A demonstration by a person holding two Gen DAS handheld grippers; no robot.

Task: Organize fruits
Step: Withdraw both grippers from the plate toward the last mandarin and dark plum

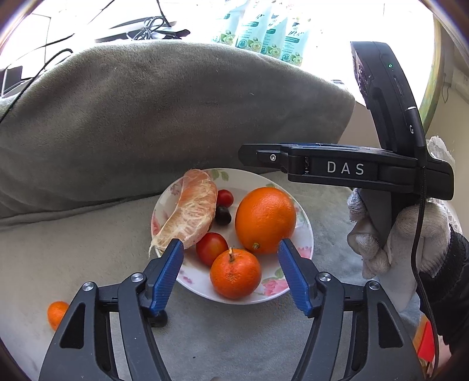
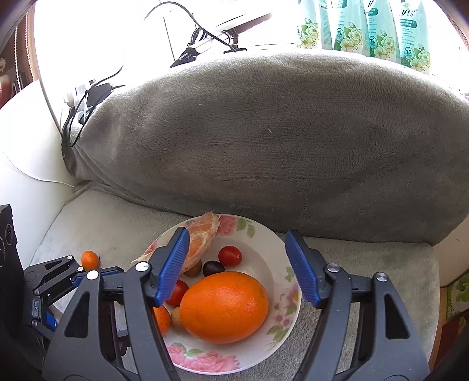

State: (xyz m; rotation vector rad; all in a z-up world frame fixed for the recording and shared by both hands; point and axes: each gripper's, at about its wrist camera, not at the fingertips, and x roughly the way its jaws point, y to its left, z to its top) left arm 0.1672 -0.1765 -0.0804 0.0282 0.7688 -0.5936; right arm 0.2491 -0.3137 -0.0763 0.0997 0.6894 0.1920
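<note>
Over floral plate (image 1: 306, 234) on sofa seat: both hand-held grippers, left (image 1: 230, 245) and right (image 2: 237, 236), jaws apart, empty; large orange (image 2: 224, 306) on plate.

White capital letters "DAS" stood on the black body of the right gripper (image 1: 346, 168), seen from the left wrist view, and a single letter "G" showed on the black device mounted above it (image 1: 411, 129). Behind the grey cushion, a row of pale green detergent pouches (image 2: 378, 26) with white flower pictures carried the words "AROMATHERAPY DETERGENT" and the number "72" inside round badges. The brand name at the top of the pouches was cut off and could not be read fully.
</note>
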